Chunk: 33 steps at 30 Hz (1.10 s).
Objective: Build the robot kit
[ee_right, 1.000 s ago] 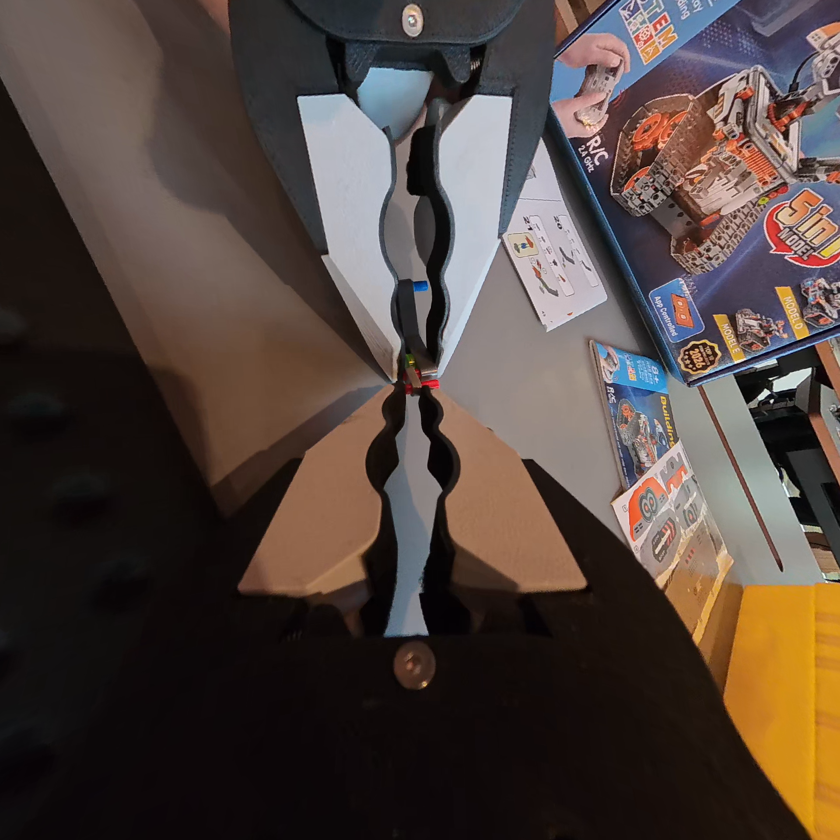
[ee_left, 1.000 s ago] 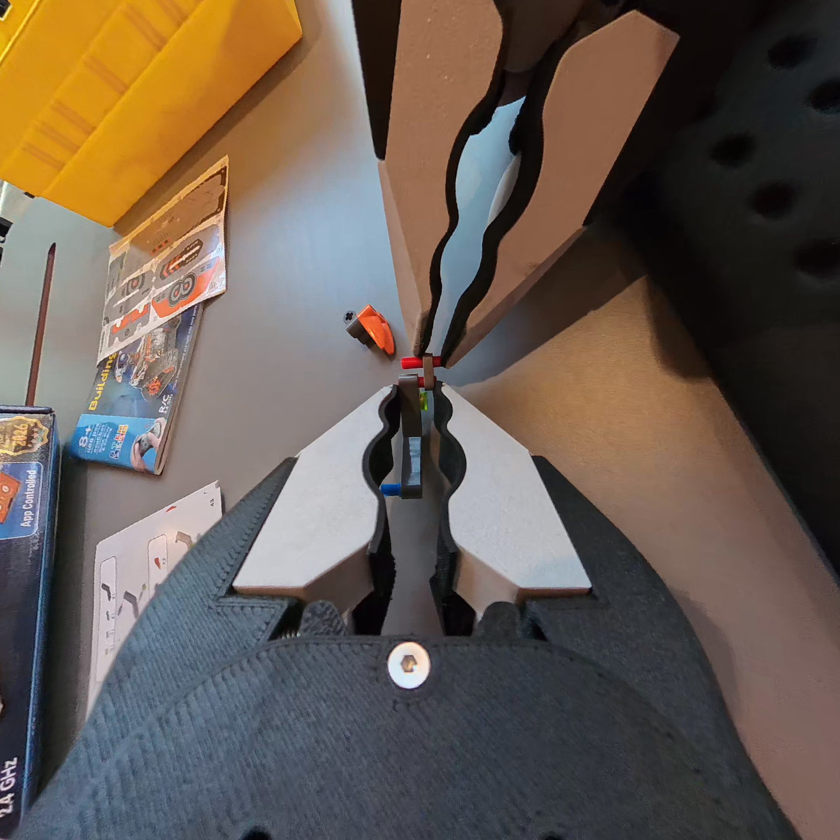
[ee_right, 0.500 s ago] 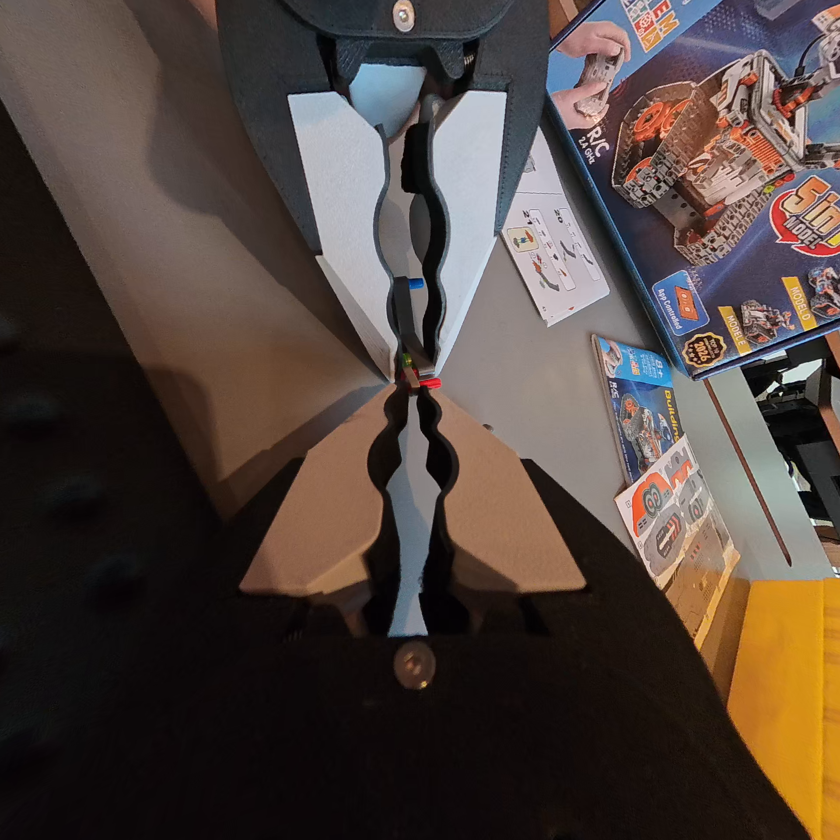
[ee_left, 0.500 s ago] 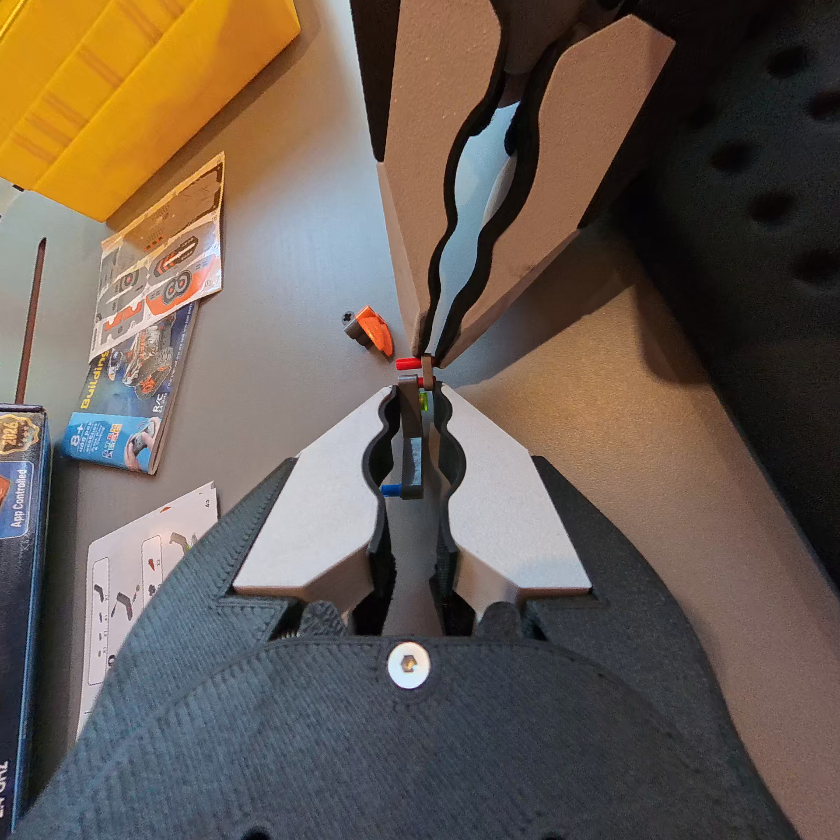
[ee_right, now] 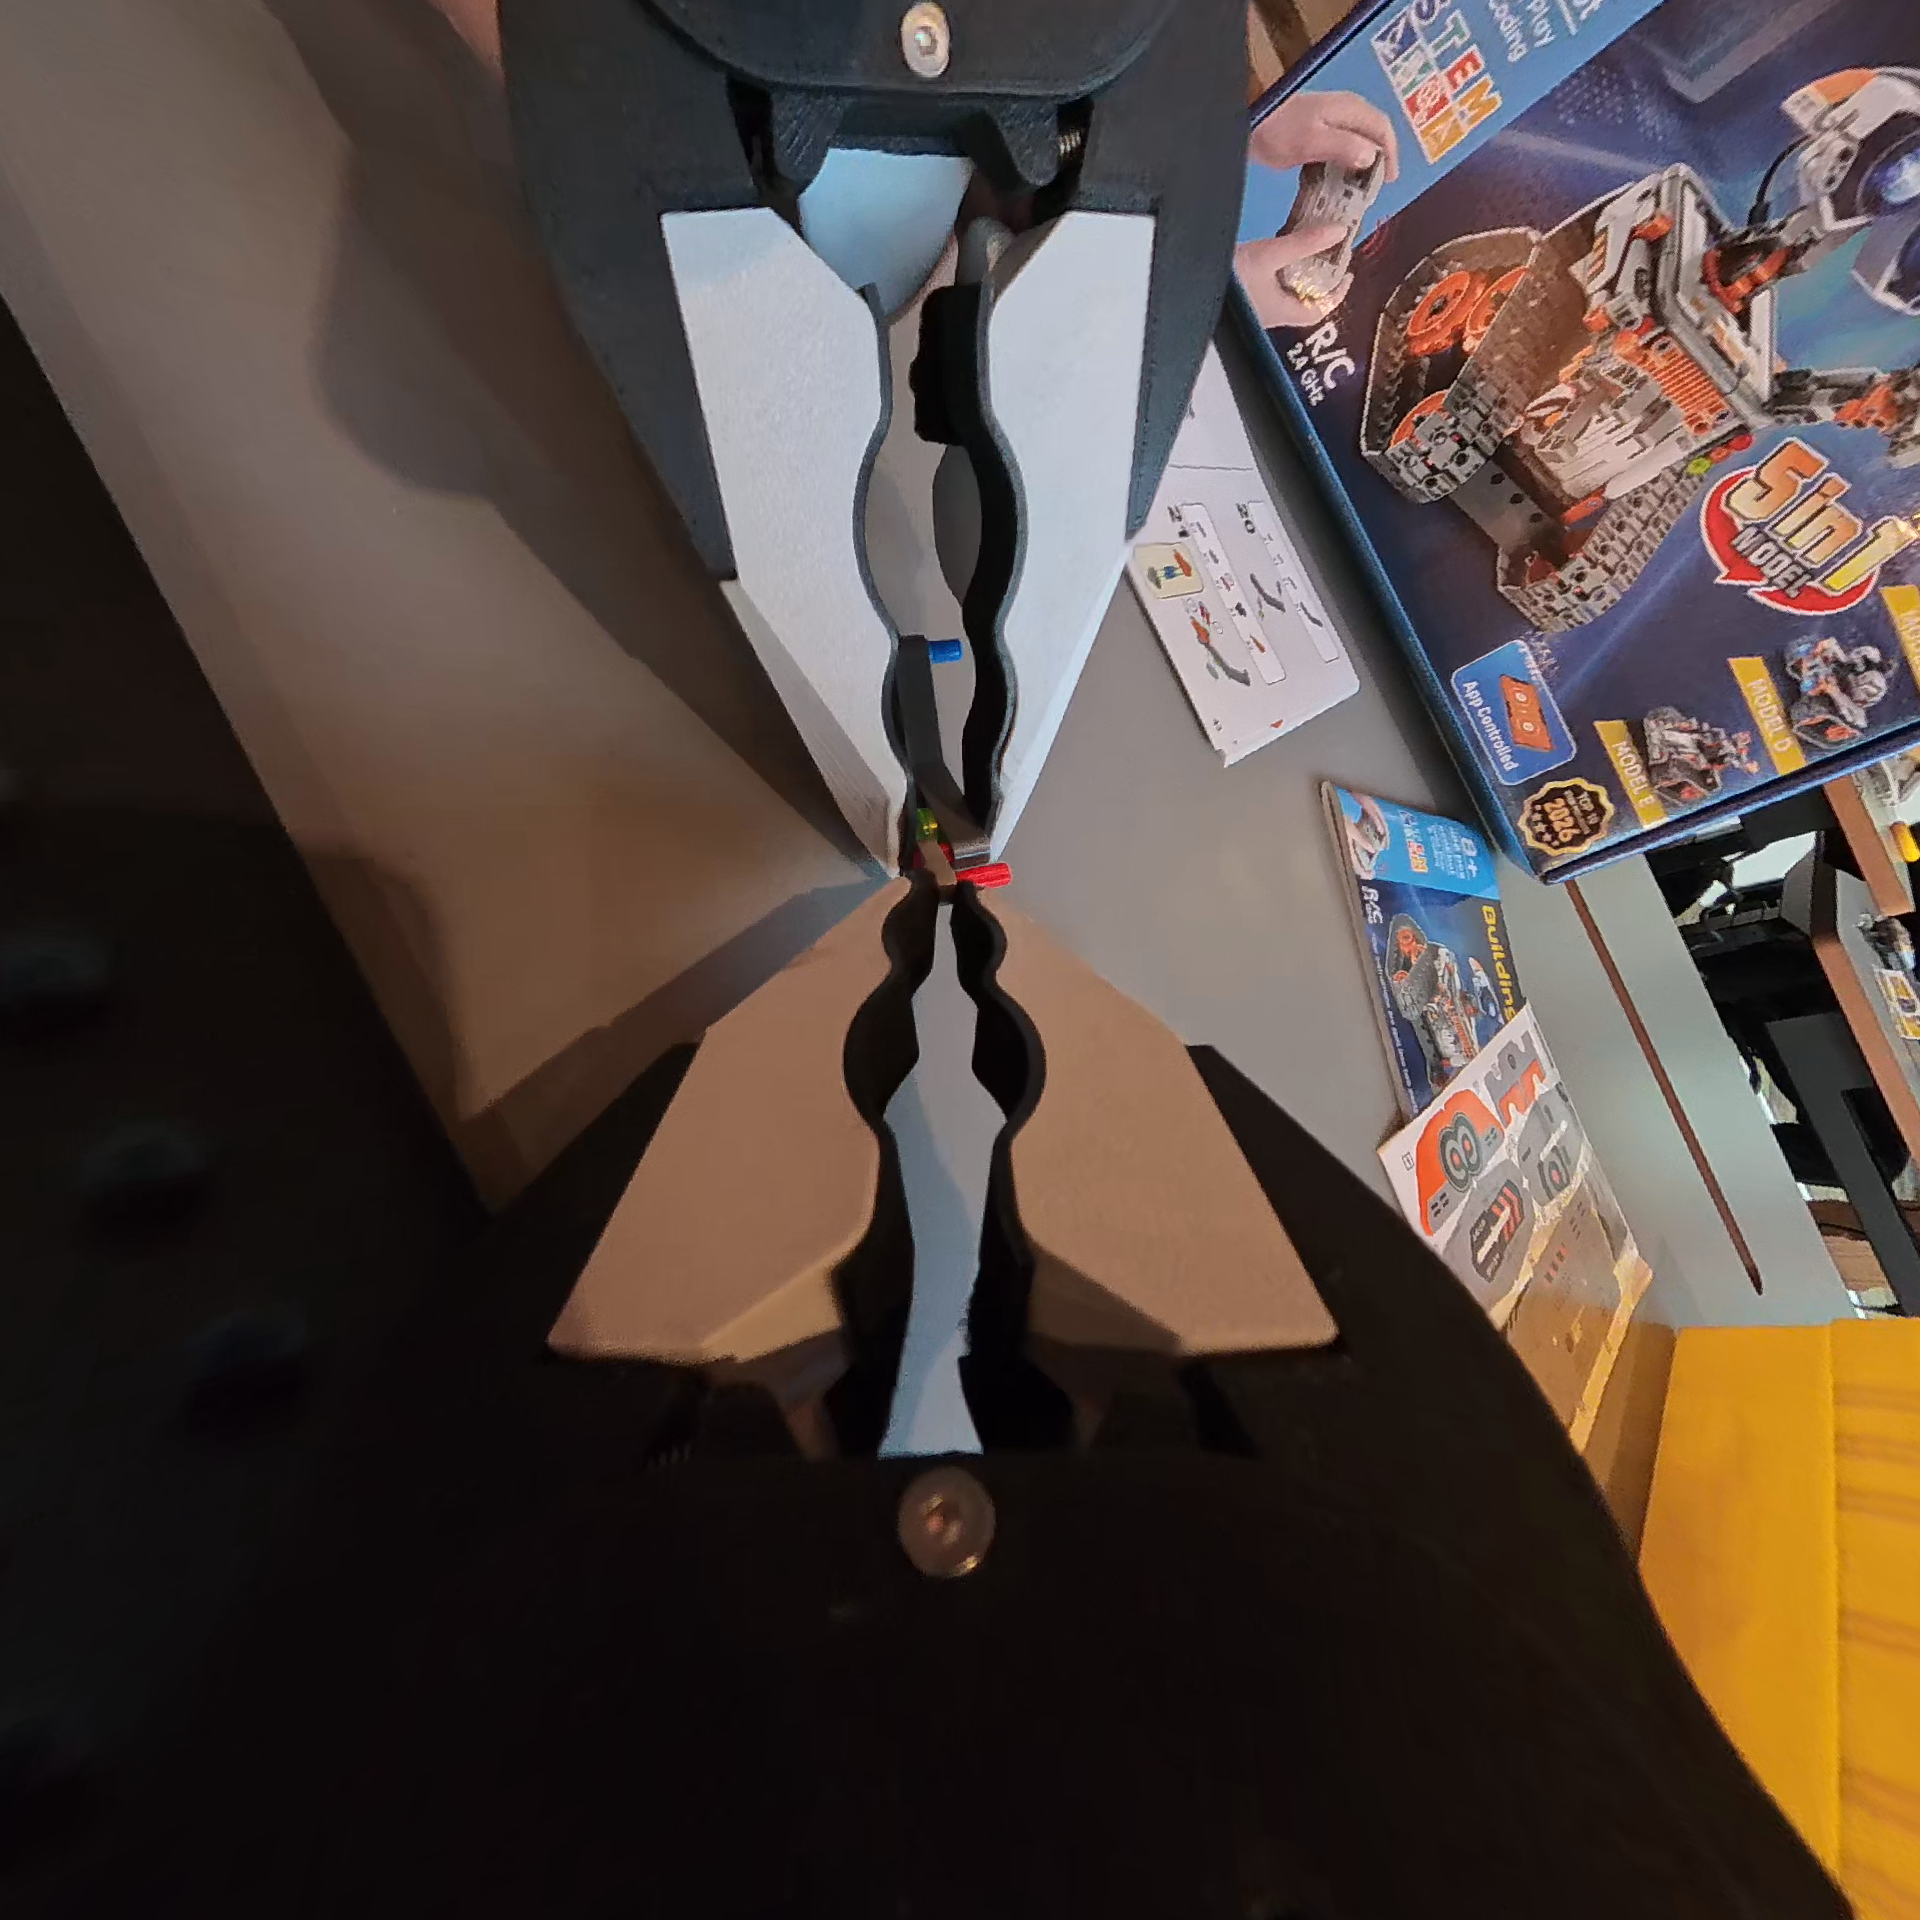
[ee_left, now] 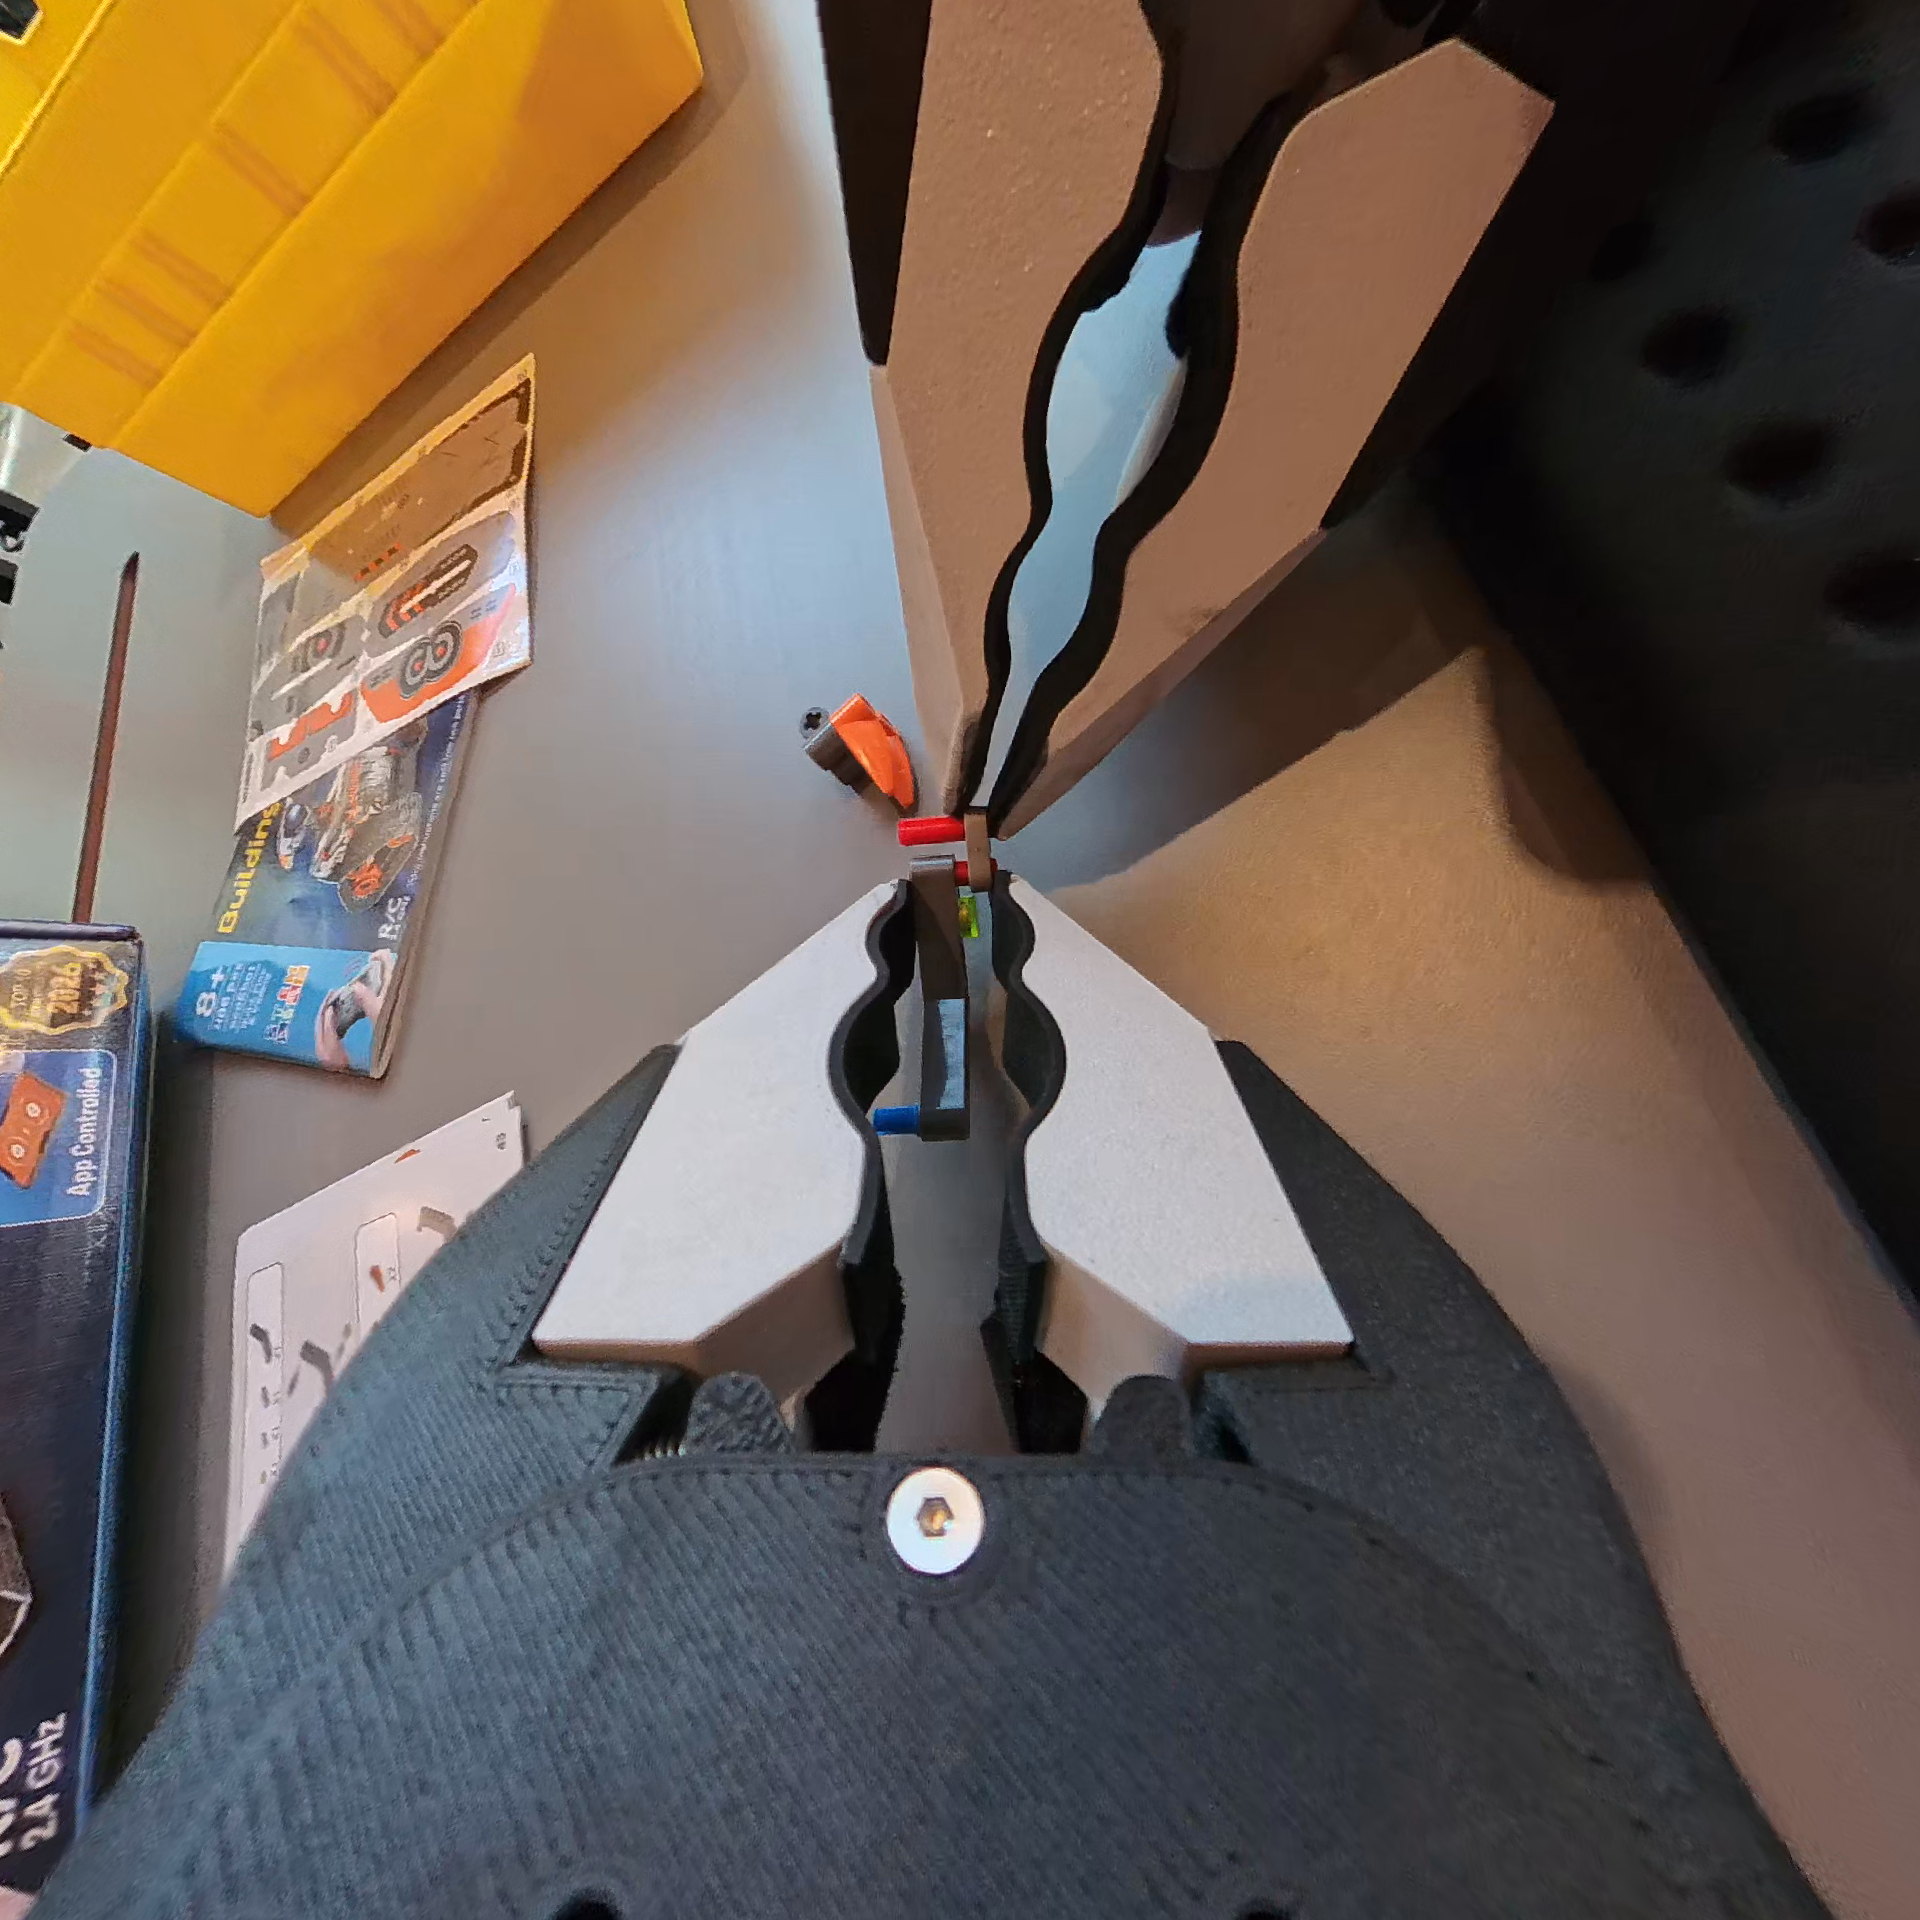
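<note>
Grey tabletop (ee_left: 665, 582), dark perforated panel (ee_left: 1766, 416)

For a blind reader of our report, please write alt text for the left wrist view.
The left gripper is shut on a dark grey beam with a blue pin, tip to tip with the right gripper, which pinches a small piece with a red pin. An orange piece lies beside them.

Two hand-held grippers (ee_left: 951, 894) (ee_right: 940, 904), one yellow bin (ee_left: 260, 208), one box (ee_right: 1621, 416), one booklet (ee_left: 312, 935), two sheets (ee_left: 405, 603) (ee_left: 343, 1299) beside the box.
</note>
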{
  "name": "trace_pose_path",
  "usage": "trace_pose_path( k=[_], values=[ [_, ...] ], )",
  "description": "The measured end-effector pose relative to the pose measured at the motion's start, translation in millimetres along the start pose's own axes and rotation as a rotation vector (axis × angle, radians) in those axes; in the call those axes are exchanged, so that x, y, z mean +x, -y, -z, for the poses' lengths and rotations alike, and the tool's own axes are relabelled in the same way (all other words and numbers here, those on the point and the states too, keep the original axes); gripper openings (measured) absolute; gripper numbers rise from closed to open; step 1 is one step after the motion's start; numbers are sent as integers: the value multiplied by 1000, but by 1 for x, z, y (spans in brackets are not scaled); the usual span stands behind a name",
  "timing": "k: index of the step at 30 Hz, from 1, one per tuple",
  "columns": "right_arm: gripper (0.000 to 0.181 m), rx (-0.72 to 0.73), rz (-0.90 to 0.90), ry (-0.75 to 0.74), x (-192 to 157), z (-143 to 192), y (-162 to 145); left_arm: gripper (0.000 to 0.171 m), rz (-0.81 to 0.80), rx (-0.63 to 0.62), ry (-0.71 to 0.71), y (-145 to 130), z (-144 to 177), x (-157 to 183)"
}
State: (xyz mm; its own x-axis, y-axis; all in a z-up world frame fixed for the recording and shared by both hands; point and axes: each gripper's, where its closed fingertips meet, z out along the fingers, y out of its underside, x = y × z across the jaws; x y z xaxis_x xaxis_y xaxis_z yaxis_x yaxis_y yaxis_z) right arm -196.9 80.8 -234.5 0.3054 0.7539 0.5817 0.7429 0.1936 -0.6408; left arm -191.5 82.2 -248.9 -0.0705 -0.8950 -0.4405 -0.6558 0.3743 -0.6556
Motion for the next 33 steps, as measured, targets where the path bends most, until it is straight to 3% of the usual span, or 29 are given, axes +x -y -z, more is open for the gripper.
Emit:
trace_pose_path(
  k=[5,9,13,19,29,33],
  values=[
    [4,96,77,-126,10,14,15,13,-70,31,43,14,14,-7],
    [28,109,83,-100,7,14,16,13,-263,-68,110,10,19,-7],
    [30,101,134,-97,7,11,16,13,-391,-129,114,6,13,1],
    [16,50,217,-61,-4,3,12,13,-405,-128,98,5,11,5],
    [16,9,196,-43,-4,-2,7,13,-453,-129,110,3,9,5],
    [16,19,201,-155,12,7,10,19,-417,-93,227,14,15,-11]
  ],
)
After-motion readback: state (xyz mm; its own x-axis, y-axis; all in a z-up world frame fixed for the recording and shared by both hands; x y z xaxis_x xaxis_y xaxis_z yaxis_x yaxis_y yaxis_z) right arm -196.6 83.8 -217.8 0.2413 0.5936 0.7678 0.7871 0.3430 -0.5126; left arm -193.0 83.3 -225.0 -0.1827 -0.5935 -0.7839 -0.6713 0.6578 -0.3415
